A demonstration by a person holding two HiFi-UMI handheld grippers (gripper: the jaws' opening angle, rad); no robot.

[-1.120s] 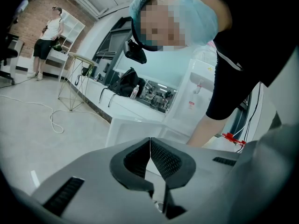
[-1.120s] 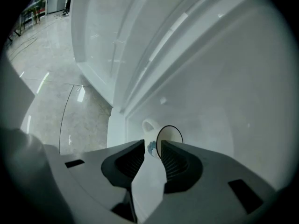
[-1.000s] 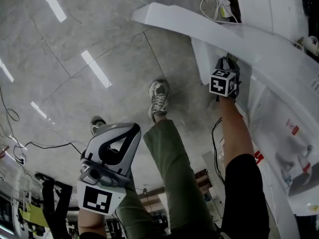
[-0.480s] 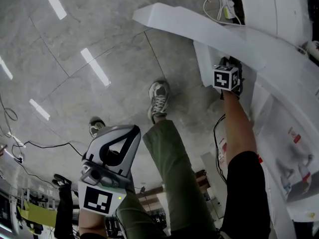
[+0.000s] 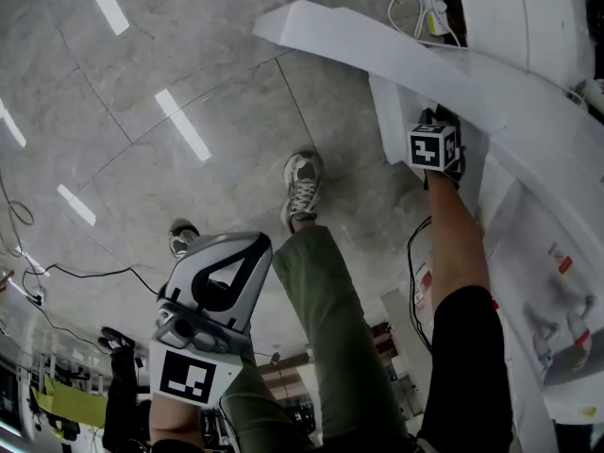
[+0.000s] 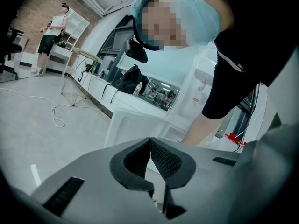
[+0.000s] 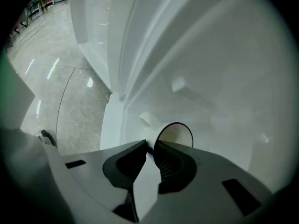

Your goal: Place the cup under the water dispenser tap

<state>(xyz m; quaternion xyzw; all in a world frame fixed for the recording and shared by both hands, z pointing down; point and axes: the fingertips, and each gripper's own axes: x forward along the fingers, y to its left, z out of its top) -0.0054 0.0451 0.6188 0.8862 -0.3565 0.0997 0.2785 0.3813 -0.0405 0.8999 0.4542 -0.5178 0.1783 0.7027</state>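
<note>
Pinching one cup (image 7: 174, 135) by its rim: right claw (image 7: 149, 145) | left claw (image 6: 150, 143): closed, empty

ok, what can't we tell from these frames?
Right gripper view: the jaws cover the lower cup; only its rim and mouth show.
Head view: cup hidden behind the right gripper.
No tap can be picked out on the dispenser: white on white, blurred, so alignment can't be judged.

Lab or workshop — brick wall (image 6: 35, 10), long counters (image 6: 126, 107).
</note>
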